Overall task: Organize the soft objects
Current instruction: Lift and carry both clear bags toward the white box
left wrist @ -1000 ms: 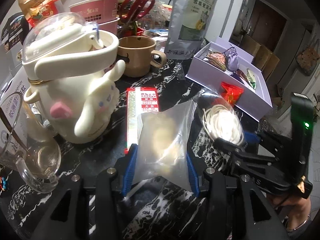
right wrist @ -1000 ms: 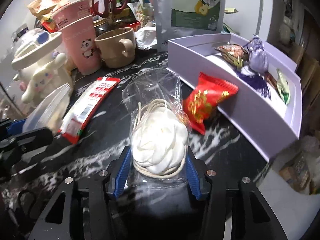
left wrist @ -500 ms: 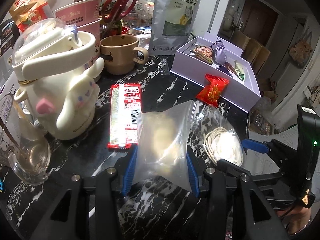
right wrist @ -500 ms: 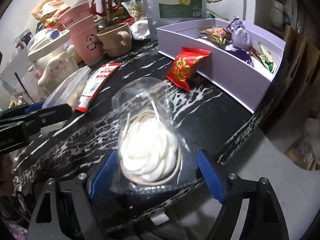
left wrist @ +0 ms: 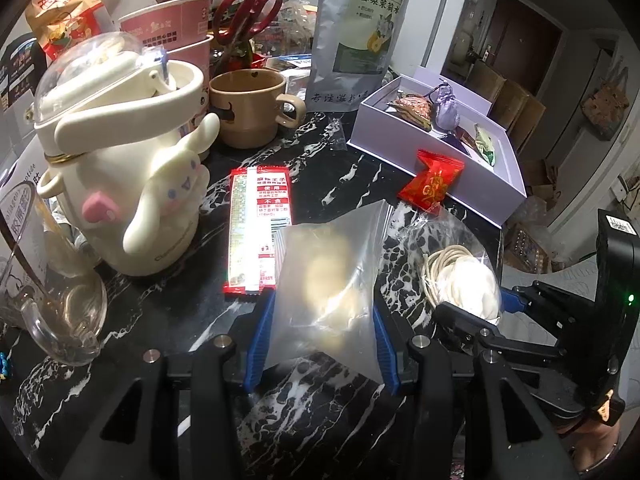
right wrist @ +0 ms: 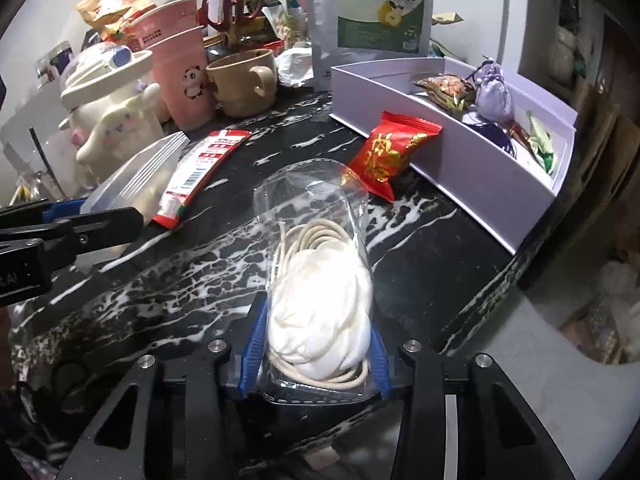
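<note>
My left claw (left wrist: 320, 312) is clamped on one frosted zip bag (left wrist: 332, 272); my right claw (right wrist: 316, 344) has just closed on one clear bag of white cord (right wrist: 320, 304). Ahead lie one red sachet (right wrist: 390, 152), leaning against one lavender box (right wrist: 480, 168), and one tan mug (left wrist: 250, 108) on the marbled surface (right wrist: 200, 264).

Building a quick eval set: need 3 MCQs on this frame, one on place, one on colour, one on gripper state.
1. Where does the red candy packet lie?
A. inside the lavender box
B. on the counter against the lavender box
C. in the brown mug

2. What colour are the scissors' handles?
A. blue
B. red
C. yellow

3. What is the right gripper doing?
A. closed on the clear bag of white cord
B. open over the box
C. holding the scissors

Answers: B, the packet leans on the box's outer wall; B, both loops are red; A, blue pads press the bag's sides, jaws having just closed.
</note>
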Demonstrator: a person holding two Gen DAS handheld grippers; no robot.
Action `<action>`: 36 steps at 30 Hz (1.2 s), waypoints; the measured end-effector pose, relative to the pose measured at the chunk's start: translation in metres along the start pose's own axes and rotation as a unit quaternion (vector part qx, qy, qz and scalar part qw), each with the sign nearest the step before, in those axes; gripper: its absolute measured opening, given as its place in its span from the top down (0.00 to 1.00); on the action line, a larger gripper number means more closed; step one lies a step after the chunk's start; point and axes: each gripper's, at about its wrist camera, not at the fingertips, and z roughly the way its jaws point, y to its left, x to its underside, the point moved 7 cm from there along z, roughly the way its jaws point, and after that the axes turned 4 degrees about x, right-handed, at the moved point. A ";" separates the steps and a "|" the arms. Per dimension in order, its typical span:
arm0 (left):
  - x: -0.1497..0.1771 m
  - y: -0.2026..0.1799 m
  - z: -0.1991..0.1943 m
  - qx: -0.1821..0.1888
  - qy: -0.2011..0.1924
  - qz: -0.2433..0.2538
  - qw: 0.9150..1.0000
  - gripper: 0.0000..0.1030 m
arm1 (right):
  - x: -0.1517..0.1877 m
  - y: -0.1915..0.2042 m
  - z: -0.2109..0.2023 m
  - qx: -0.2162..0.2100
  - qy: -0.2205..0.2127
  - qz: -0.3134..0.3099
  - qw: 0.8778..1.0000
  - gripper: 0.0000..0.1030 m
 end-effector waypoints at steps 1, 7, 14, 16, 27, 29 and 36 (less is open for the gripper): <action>0.000 -0.001 -0.001 0.001 -0.001 0.002 1.000 0.56 | 0.001 -0.001 -0.001 -0.006 0.001 0.008 1.000 0.58; -0.001 -0.015 -0.007 0.009 -0.010 0.015 1.000 0.56 | 0.007 -0.002 -0.018 -0.024 -0.010 0.022 0.999 0.58; -0.007 -0.040 -0.014 0.027 -0.023 0.038 0.999 0.56 | 0.009 -0.016 -0.048 -0.025 -0.030 0.047 0.998 0.58; -0.009 -0.047 -0.017 0.030 -0.029 0.047 0.998 0.56 | 0.009 -0.019 -0.057 -0.023 -0.037 0.052 0.998 0.58; -0.034 -0.106 -0.041 0.067 -0.080 0.107 0.989 0.56 | 0.007 -0.045 -0.110 -0.010 -0.084 0.087 0.993 0.58; -0.042 -0.116 -0.046 0.079 -0.091 0.115 0.986 0.56 | 0.005 -0.051 -0.120 -0.006 -0.096 0.092 0.991 0.58; -0.071 -0.149 -0.059 0.093 -0.132 0.148 0.976 0.56 | -0.008 -0.073 -0.146 0.019 -0.131 0.096 0.987 0.58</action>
